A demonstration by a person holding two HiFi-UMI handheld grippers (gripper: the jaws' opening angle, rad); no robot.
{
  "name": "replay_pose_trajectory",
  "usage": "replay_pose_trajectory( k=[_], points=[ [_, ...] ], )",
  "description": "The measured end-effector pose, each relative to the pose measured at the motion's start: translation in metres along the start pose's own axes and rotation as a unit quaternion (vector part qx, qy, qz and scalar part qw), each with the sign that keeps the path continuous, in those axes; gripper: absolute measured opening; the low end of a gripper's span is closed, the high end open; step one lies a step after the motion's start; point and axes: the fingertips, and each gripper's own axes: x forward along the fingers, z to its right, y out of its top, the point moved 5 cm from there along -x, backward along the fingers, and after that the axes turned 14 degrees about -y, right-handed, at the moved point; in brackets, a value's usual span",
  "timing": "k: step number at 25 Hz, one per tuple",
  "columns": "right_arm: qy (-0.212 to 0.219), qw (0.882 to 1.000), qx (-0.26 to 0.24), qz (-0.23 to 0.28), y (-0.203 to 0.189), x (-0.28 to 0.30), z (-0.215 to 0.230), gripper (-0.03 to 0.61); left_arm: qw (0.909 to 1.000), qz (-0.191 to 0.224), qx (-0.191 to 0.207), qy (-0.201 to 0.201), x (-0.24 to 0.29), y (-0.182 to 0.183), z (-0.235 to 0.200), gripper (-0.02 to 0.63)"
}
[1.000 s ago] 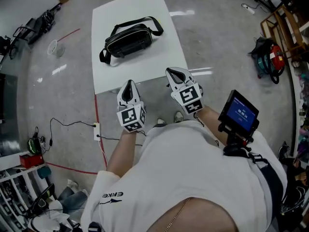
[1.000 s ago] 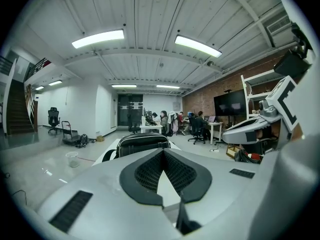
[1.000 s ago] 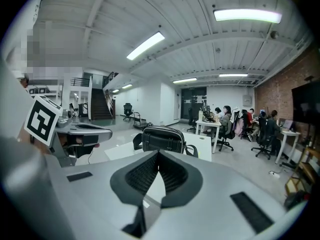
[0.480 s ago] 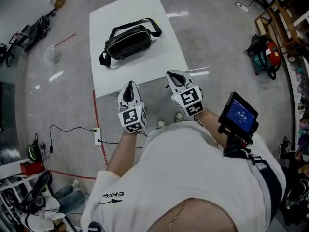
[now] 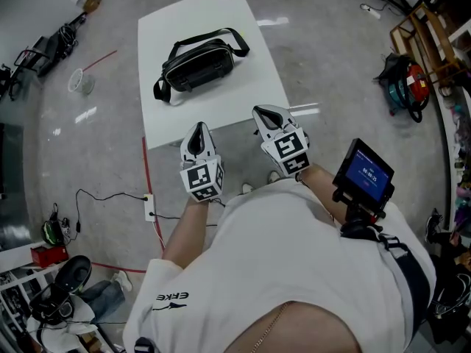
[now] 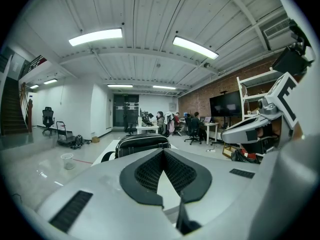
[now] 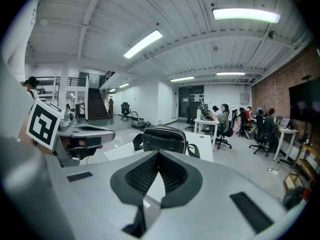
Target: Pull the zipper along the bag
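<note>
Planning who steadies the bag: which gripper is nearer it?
Left, slightly. The left gripper hovers at the table's near edge, straight in front of the black waist bag; the right gripper hovers off to the bag's right.

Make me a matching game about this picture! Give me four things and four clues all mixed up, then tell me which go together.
Things
1. shiny black bag with a strap
2. left gripper
3. small black screen glowing blue
4. clear plastic cup

Clues
A. stands on the grey floor, left of the table
B. lies on the white rectangular table
C. jaws together, nothing in them
D. beside the person's right arm

Pairs: 1-B, 2-C, 3-D, 4-A
</note>
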Motion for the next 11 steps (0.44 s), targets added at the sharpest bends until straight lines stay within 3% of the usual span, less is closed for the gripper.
replay_pose_trajectory(
  k=[11],
  points=[
    [0.006,1.0,-0.007,0.005,0.0029,0.0066,0.0061,0.005,1.0,-0.001,0.007,-0.001,0.0067,0.0027,0.002,0.003]
  ],
)
